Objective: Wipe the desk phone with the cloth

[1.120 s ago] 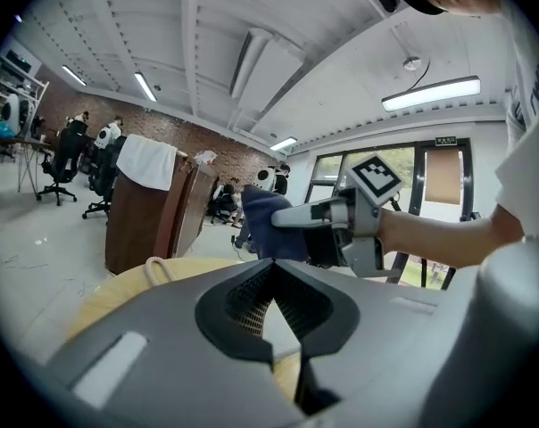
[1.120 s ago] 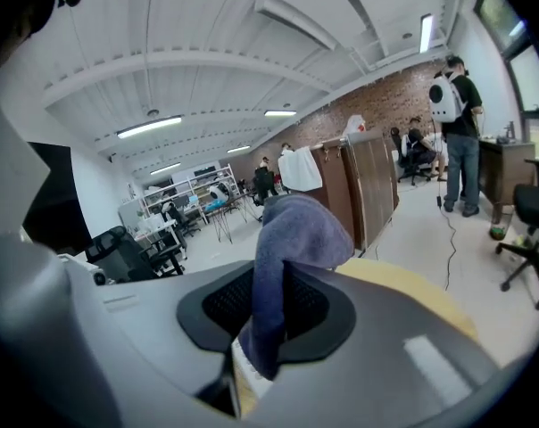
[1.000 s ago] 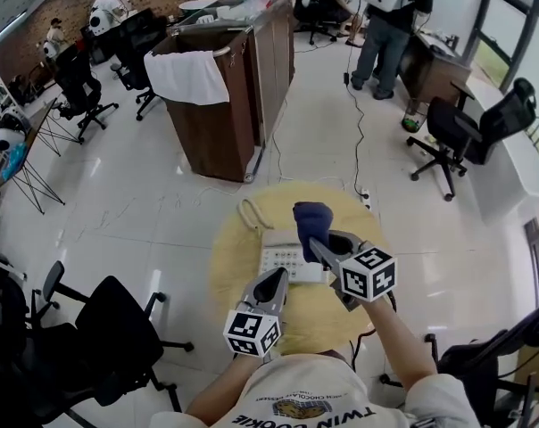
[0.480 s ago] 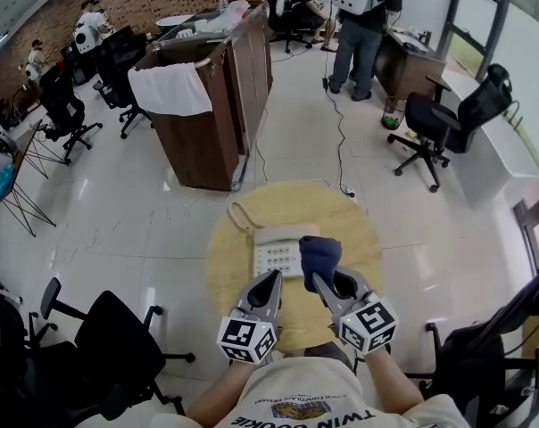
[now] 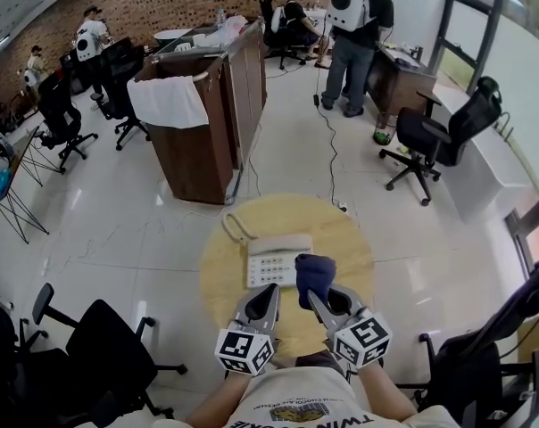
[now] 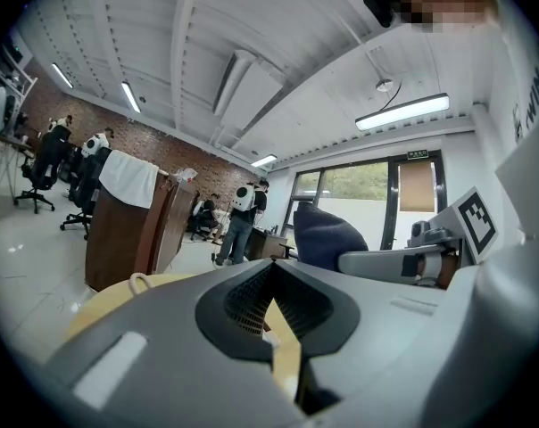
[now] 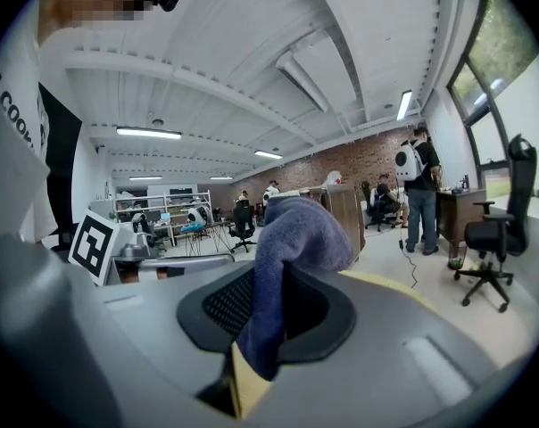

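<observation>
A white desk phone [image 5: 274, 259] with a coiled cord lies on the small round wooden table [image 5: 341, 239]. My right gripper [image 5: 313, 298] is shut on a dark blue cloth [image 5: 314, 275], which bunches up above its tips just right of the phone's front corner. The cloth [image 7: 283, 266] rises folded out of the closed jaws in the right gripper view. My left gripper [image 5: 268, 294] hovers at the table's near edge below the phone, jaws shut with nothing in them. From the left gripper view the cloth [image 6: 327, 237] shows to the right, and the phone is hidden.
A tall brown cabinet [image 5: 203, 123] with a white towel [image 5: 167, 101] draped over it stands behind the table. Black office chairs [image 5: 430, 141] sit around, one [image 5: 100, 355] close at the left. A person with a backpack [image 5: 354, 25] stands far back.
The right gripper with the cloth has come down and back from over the phone to its right front corner. The left gripper stayed low near the table's front edge.
</observation>
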Demonstrator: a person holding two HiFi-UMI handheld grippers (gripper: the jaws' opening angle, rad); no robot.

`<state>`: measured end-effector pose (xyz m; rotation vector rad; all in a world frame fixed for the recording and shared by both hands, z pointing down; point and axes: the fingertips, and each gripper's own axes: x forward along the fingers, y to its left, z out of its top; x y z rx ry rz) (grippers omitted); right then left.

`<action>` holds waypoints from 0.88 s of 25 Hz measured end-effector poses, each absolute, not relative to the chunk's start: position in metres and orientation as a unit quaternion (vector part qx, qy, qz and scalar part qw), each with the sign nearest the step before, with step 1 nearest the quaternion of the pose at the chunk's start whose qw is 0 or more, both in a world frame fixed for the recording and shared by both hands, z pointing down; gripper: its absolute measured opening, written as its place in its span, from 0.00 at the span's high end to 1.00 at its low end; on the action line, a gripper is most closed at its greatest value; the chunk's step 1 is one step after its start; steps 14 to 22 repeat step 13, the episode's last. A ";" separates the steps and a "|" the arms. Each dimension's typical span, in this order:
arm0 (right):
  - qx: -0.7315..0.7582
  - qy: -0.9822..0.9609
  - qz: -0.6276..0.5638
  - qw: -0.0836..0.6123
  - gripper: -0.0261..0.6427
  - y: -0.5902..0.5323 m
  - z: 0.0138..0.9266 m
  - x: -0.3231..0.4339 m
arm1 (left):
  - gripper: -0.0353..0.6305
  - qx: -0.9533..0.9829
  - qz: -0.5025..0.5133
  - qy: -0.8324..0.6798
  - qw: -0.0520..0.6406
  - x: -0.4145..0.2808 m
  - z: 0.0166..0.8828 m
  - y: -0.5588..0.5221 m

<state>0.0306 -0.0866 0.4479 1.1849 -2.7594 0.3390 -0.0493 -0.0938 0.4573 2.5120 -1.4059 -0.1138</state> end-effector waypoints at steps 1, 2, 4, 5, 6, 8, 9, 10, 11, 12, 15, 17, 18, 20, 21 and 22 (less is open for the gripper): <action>0.391 -0.912 0.112 0.061 0.87 -0.086 0.448 0.031 | 0.96 0.864 -0.040 -0.484 0.131 -0.048 0.458 -0.094; 0.390 -0.912 0.113 0.062 0.87 -0.086 0.448 0.032 | 0.96 0.864 -0.040 -0.483 0.132 -0.047 0.458 -0.093; 0.390 -0.911 0.113 0.063 0.87 -0.085 0.448 0.034 | 0.96 0.865 -0.042 -0.482 0.134 -0.046 0.457 -0.092; 0.390 -0.912 0.113 0.064 0.87 -0.085 0.448 0.034 | 0.96 0.865 -0.043 -0.482 0.135 -0.046 0.457 -0.091; 0.390 -0.912 0.112 0.064 0.87 -0.084 0.449 0.033 | 0.96 0.864 -0.043 -0.483 0.135 -0.046 0.457 -0.089; 0.390 -0.912 0.111 0.065 0.87 -0.084 0.451 0.032 | 0.96 0.864 -0.044 -0.483 0.135 -0.047 0.458 -0.088; 0.390 -0.912 0.111 0.065 0.87 -0.083 0.452 0.032 | 0.96 0.864 -0.044 -0.484 0.135 -0.047 0.459 -0.088; 0.390 -0.912 0.110 0.065 0.87 -0.083 0.452 0.033 | 0.96 0.863 -0.044 -0.484 0.135 -0.046 0.459 -0.088; 0.390 -0.912 0.111 0.066 0.87 -0.082 0.452 0.033 | 0.96 0.863 -0.045 -0.485 0.136 -0.046 0.459 -0.088; 0.390 -0.912 0.111 0.066 0.87 -0.082 0.453 0.034 | 0.96 0.862 -0.045 -0.486 0.136 -0.046 0.460 -0.088; 0.389 -0.912 0.111 0.067 0.87 -0.081 0.453 0.034 | 0.96 0.862 -0.046 -0.486 0.137 -0.046 0.460 -0.088; 0.389 -0.912 0.111 0.067 0.87 -0.081 0.453 0.034 | 0.96 0.862 -0.046 -0.486 0.137 -0.046 0.460 -0.088; 0.389 -0.912 0.111 0.067 0.87 -0.081 0.453 0.034 | 0.96 0.862 -0.046 -0.486 0.137 -0.046 0.460 -0.088; 0.389 -0.912 0.111 0.067 0.87 -0.081 0.453 0.034 | 0.96 0.862 -0.046 -0.486 0.137 -0.046 0.460 -0.088; 0.389 -0.912 0.111 0.067 0.87 -0.081 0.453 0.034 | 0.96 0.862 -0.046 -0.486 0.137 -0.046 0.460 -0.088; 0.389 -0.912 0.111 0.067 0.87 -0.081 0.453 0.034 | 0.96 0.862 -0.046 -0.486 0.137 -0.046 0.460 -0.088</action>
